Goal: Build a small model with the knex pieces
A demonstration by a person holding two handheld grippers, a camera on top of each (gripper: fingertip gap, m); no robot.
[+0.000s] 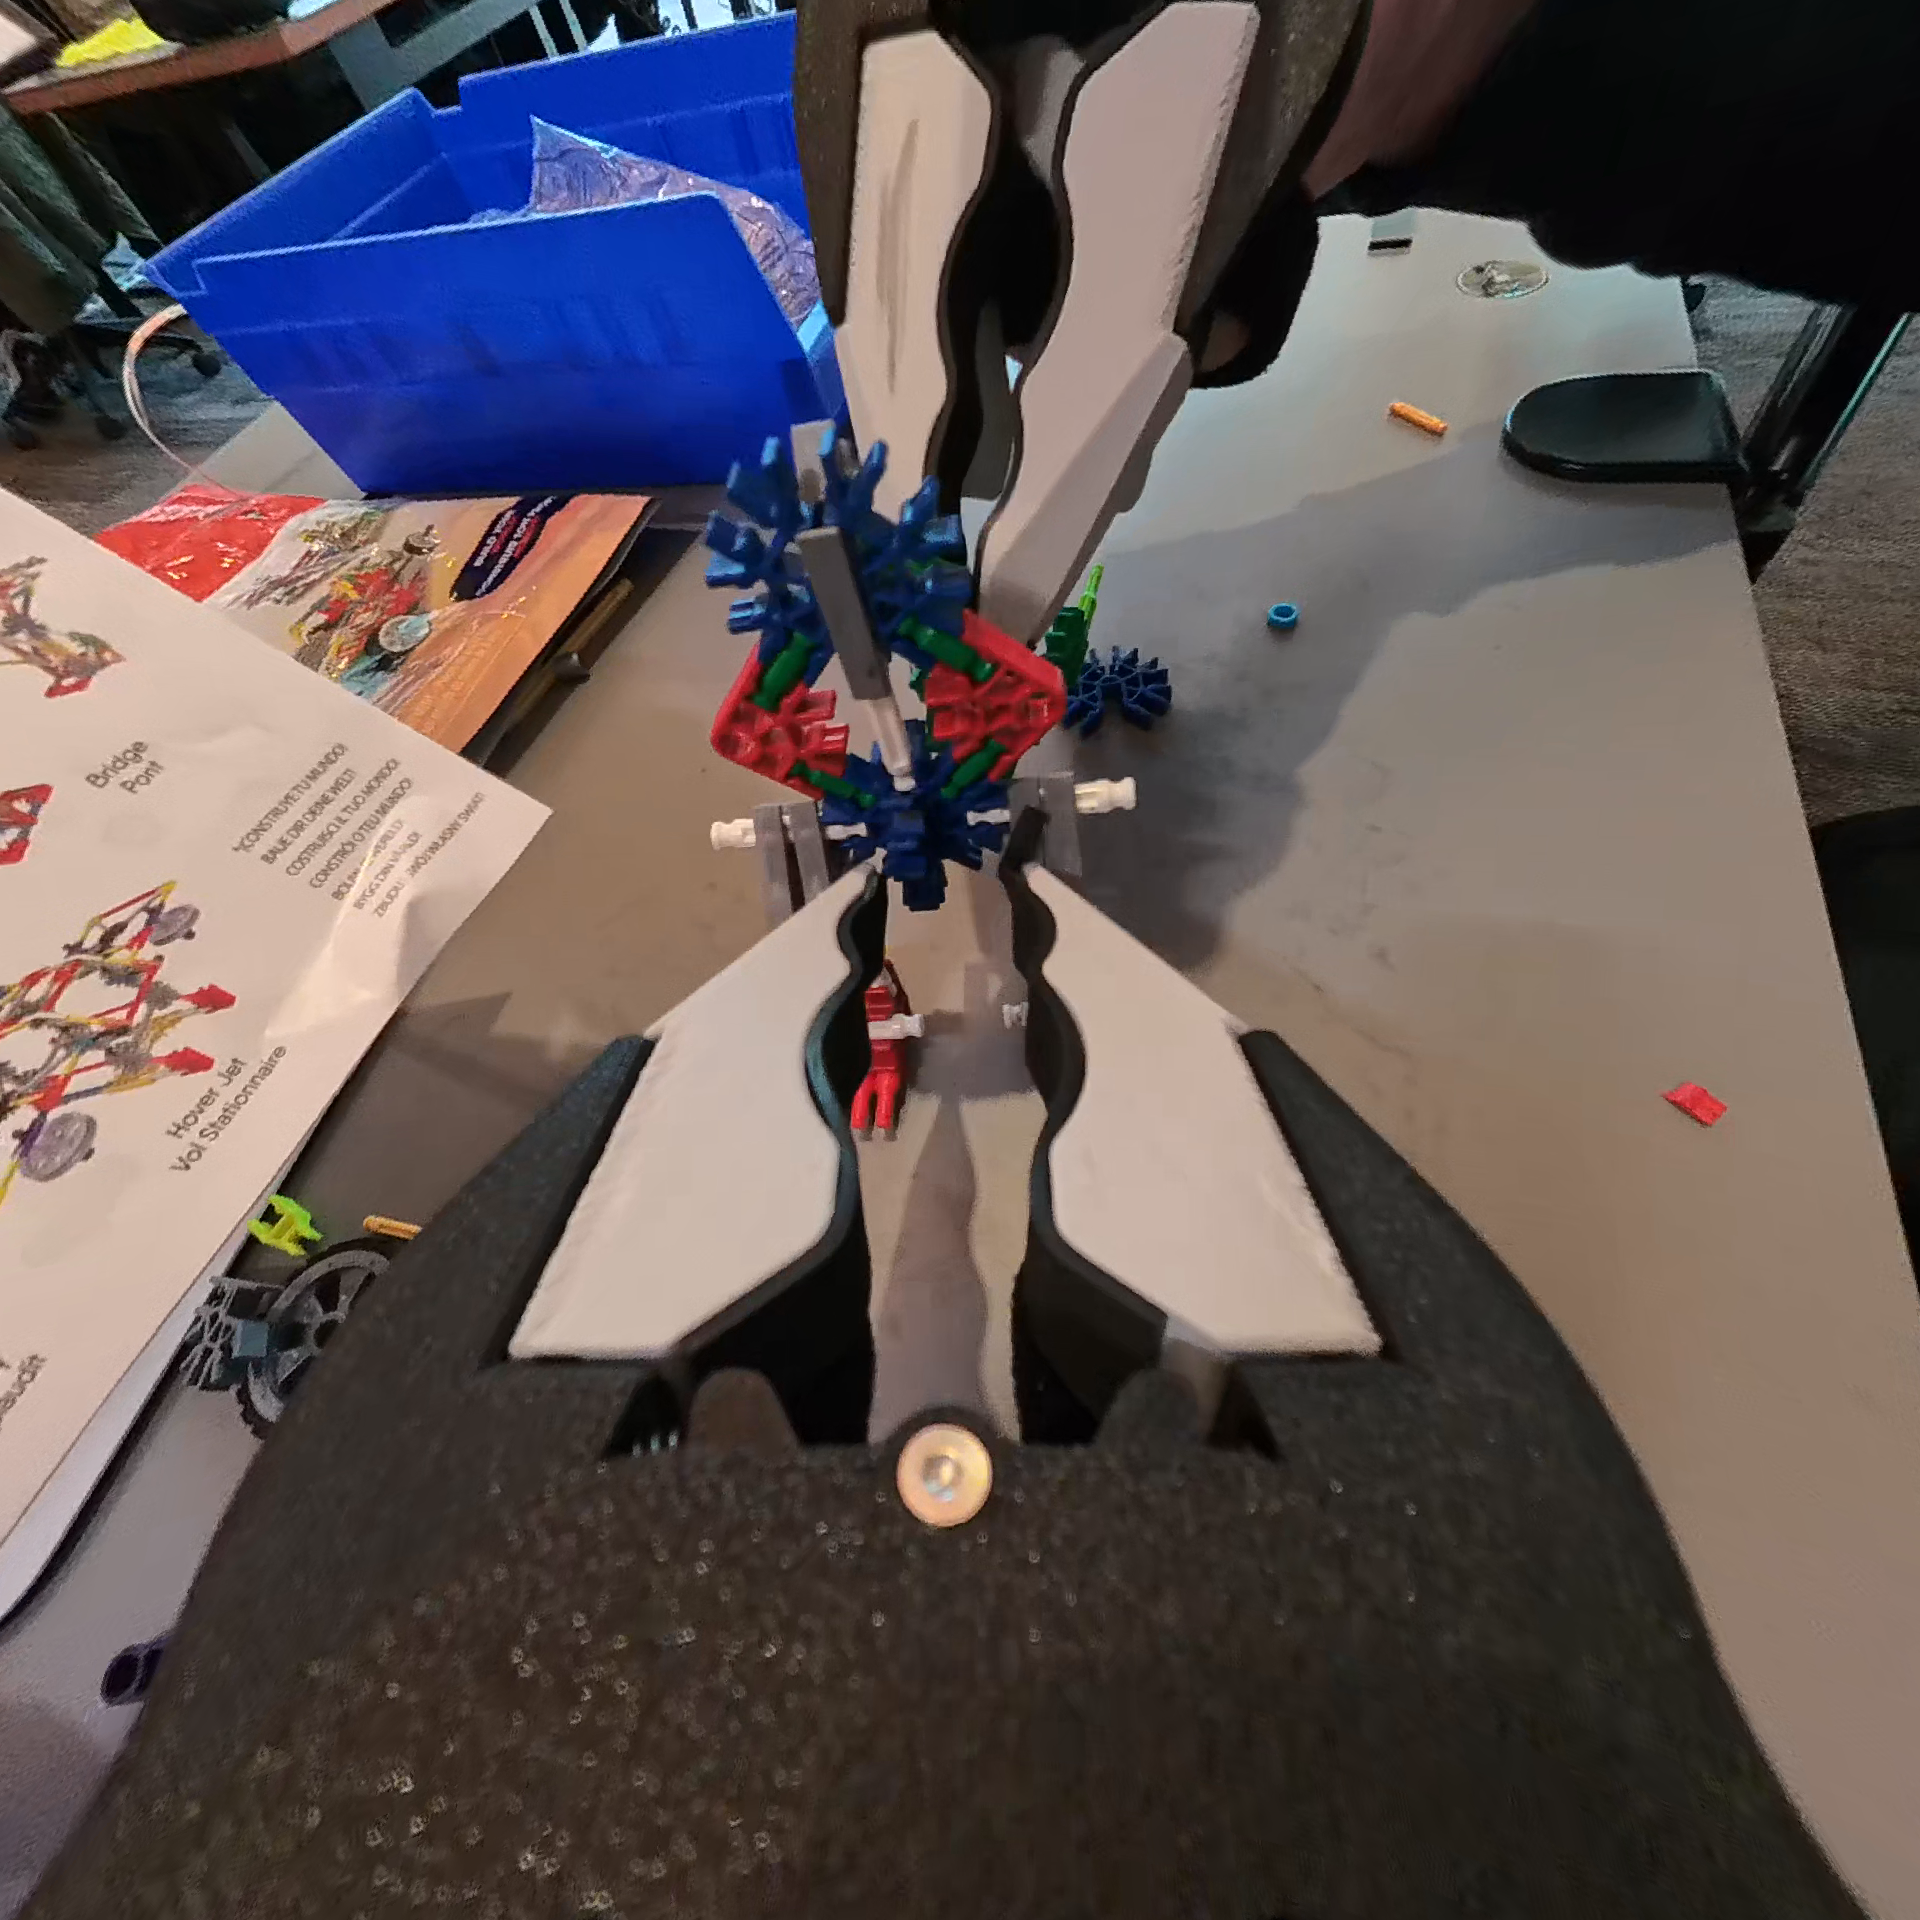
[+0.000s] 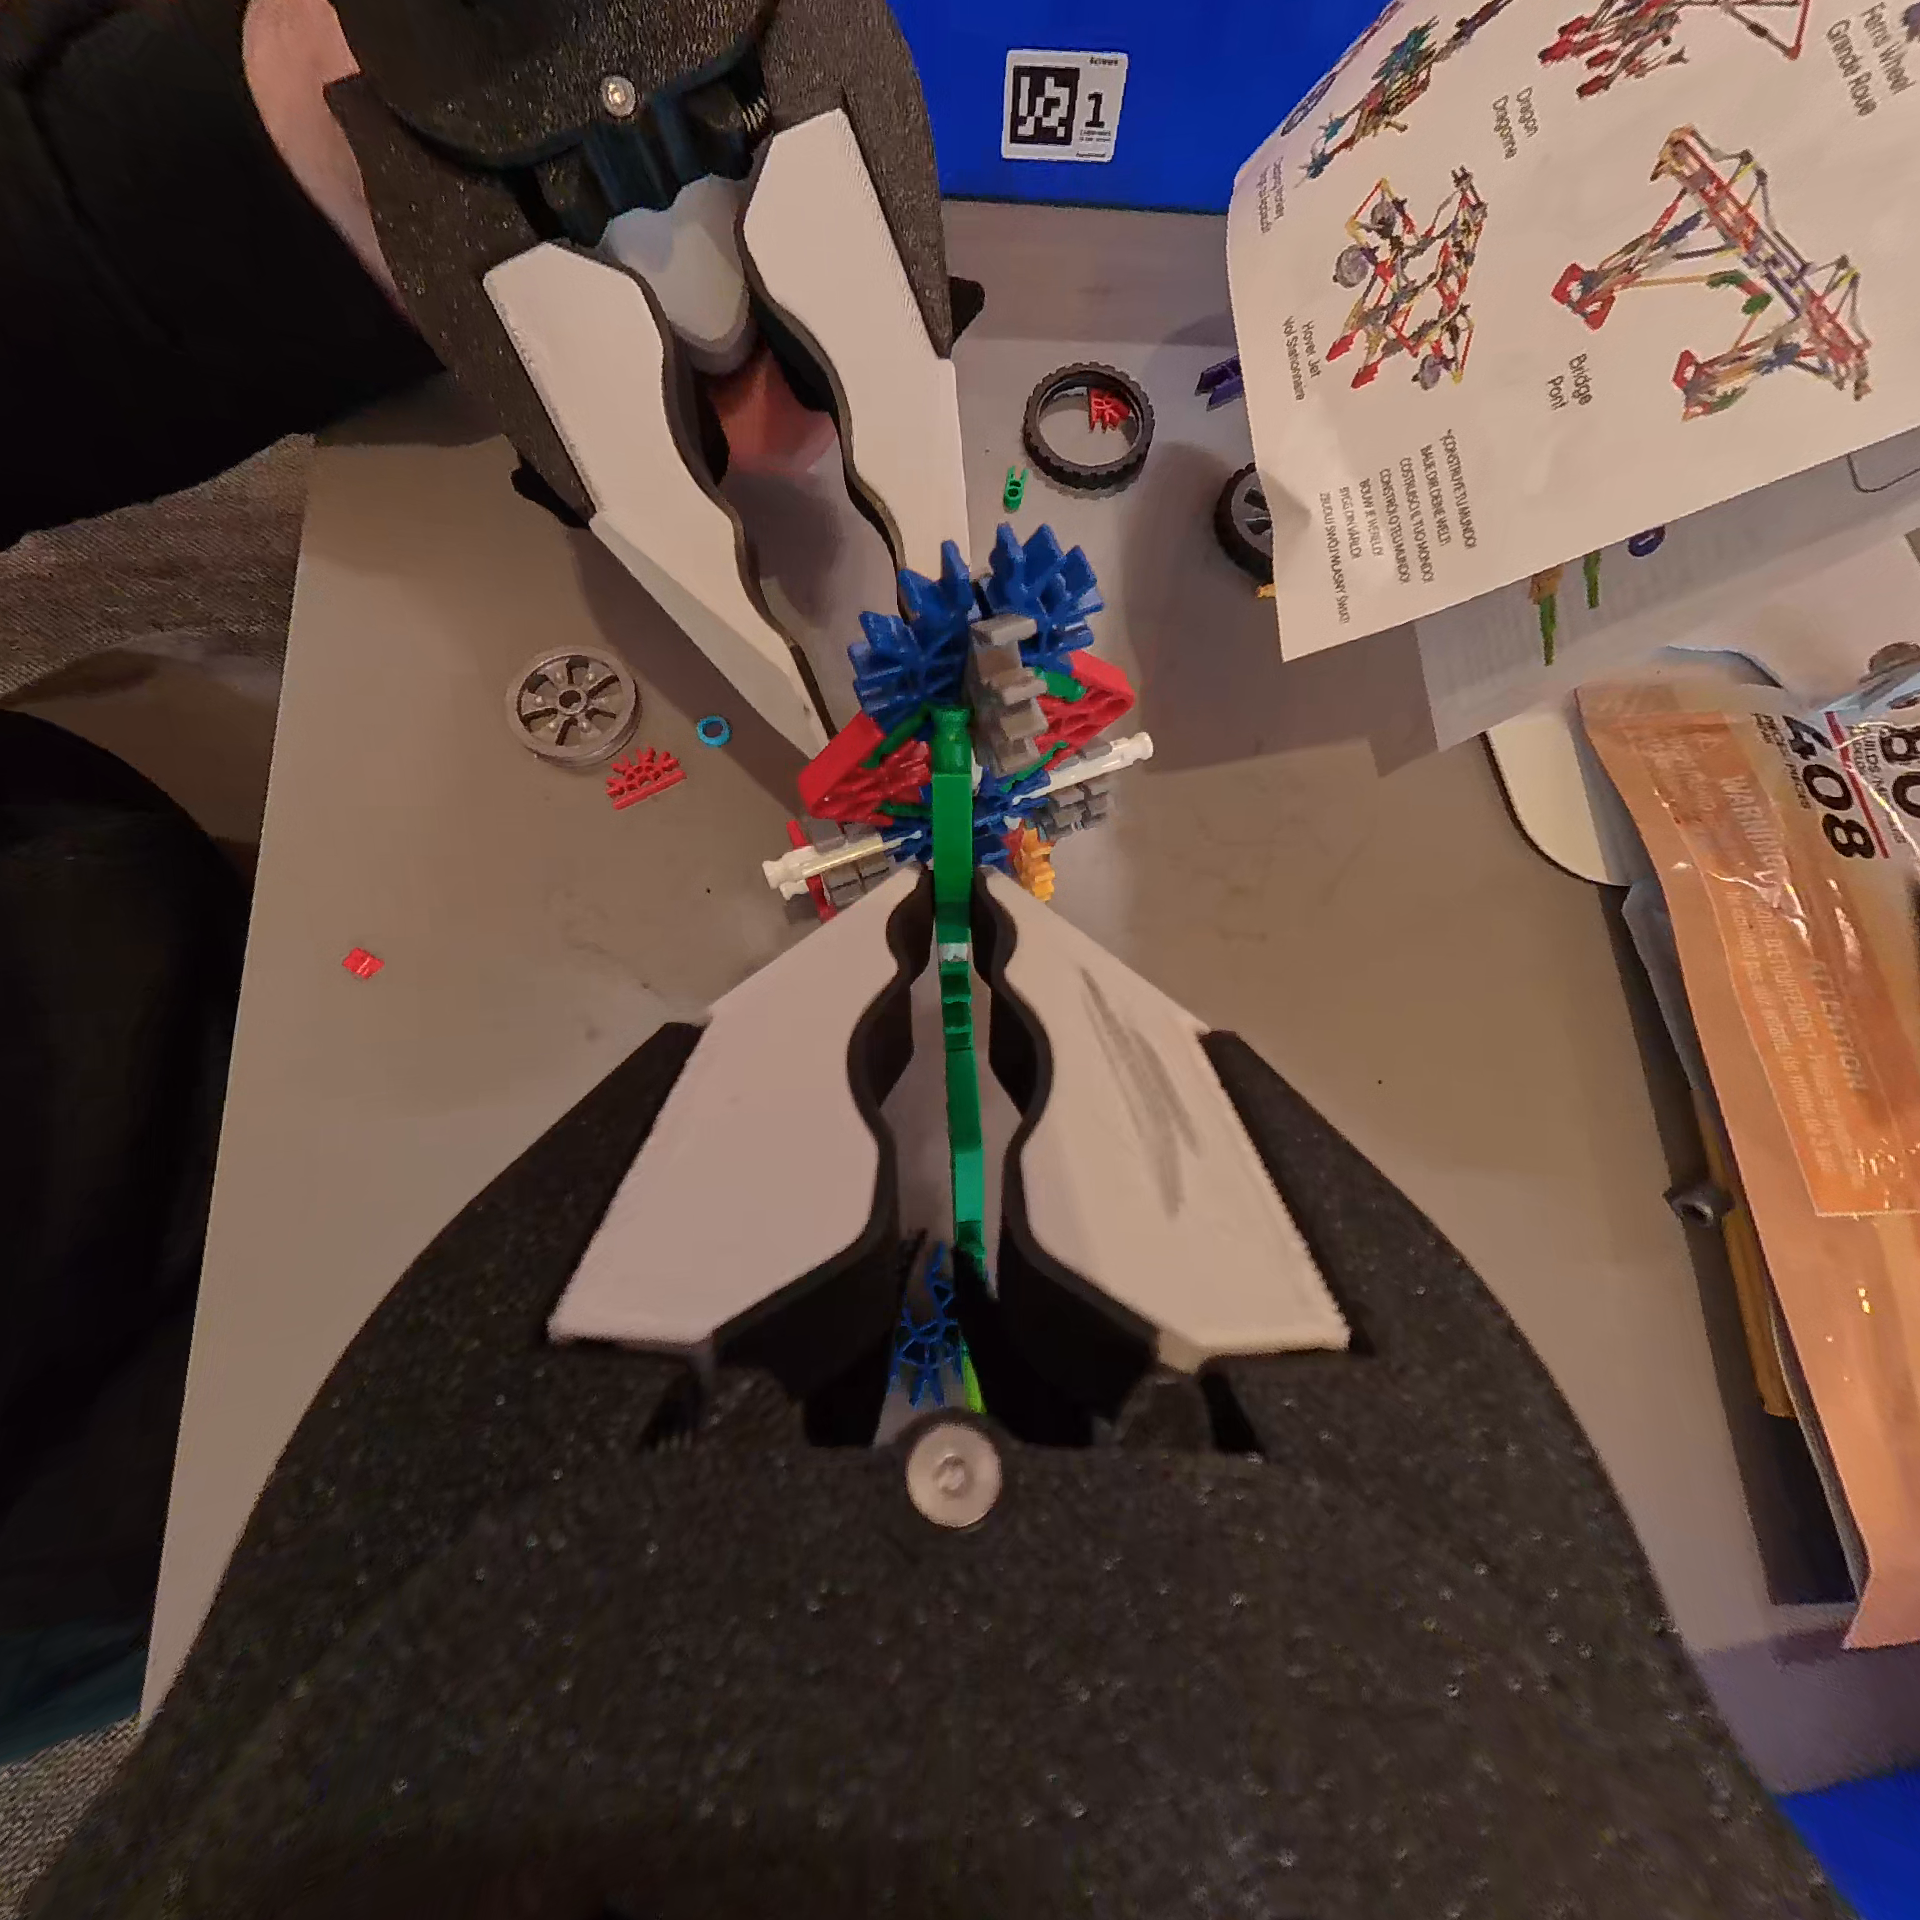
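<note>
A small construction-toy model [image 1: 894, 665] of blue snowflake connectors, red triangular panels, green rods, grey blocks and white rods is held over the grey table [image 1: 1455, 883]. My left gripper [image 1: 943, 883] is closed on the model's lower blue connector [image 1: 914, 826]. My right gripper [image 2: 956, 899] is shut on a long green rod [image 2: 951, 831] that runs between its fingers into the model [image 2: 935, 717]. In the left wrist view the right gripper [image 1: 997, 551] comes down from above onto the model's far side. A red piece [image 1: 883, 1049] lies on the table under my left fingers.
A blue bin [image 1: 499, 312] stands at the back left, with an instruction sheet [image 1: 156, 935] and a booklet [image 1: 436, 603] in front. Loose parts lie about: blue connector [image 1: 1122, 691], blue ring [image 1: 1283, 615], orange rod [image 1: 1416, 417], tyre [image 2: 1089, 431], grey wheel hub [image 2: 571, 707]. A parts bag [image 2: 1766, 987] lies right. The grippers are tip to tip, or close to it.
</note>
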